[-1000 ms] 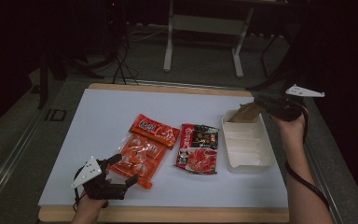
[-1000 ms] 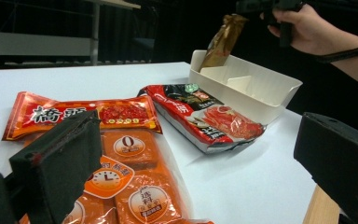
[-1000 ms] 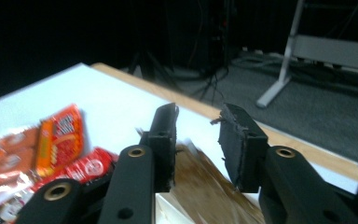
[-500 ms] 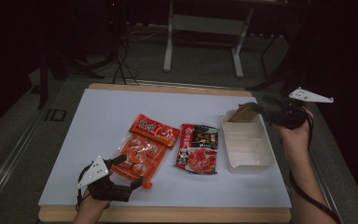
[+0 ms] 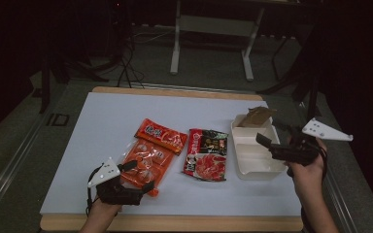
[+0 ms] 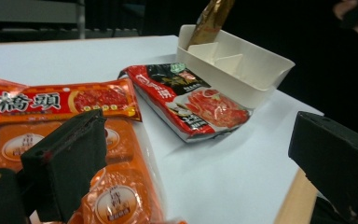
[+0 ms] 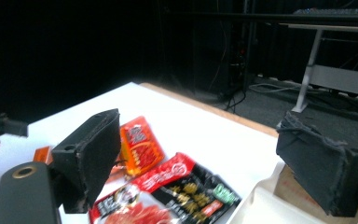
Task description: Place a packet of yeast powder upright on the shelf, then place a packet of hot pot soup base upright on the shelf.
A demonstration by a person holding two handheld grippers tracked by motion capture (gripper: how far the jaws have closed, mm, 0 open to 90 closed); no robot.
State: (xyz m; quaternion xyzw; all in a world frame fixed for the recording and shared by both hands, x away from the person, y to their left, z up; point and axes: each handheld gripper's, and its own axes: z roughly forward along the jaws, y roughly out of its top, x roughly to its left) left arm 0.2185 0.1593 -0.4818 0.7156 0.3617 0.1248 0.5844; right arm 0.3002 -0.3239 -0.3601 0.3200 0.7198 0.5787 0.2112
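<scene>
A white table seen from above holds three snack packs and a white tray with dividers. The left gripper sits at seven o'clock on the table, its jaws wide, straddling the near corner of an orange pack without pressing it; in the left gripper view one jaw hangs over the pack's clear window and the other is well off to the side above bare table. Behind that pack, touching it at twelve o'clock, lies a second orange pack with white lettering. Just beside them, toward three o'clock, lies a red-and-black pack, its edge close to the tray. The right gripper hovers over the tray's near half at four o'clock; its jaws have just been opening and now stand wide with nothing between them. A brown packet leans upright in the tray's far compartment, tilted against the wall. The work looks like loading packs into the tray, with the orange pack next. Risks from here: the left jaws are offset, so closing may pinch only the slippery film corner and the pack could slide or droop; lifting could drag the touching orange pack along; the leaning packet could topple if the tray is bumped.
</scene>
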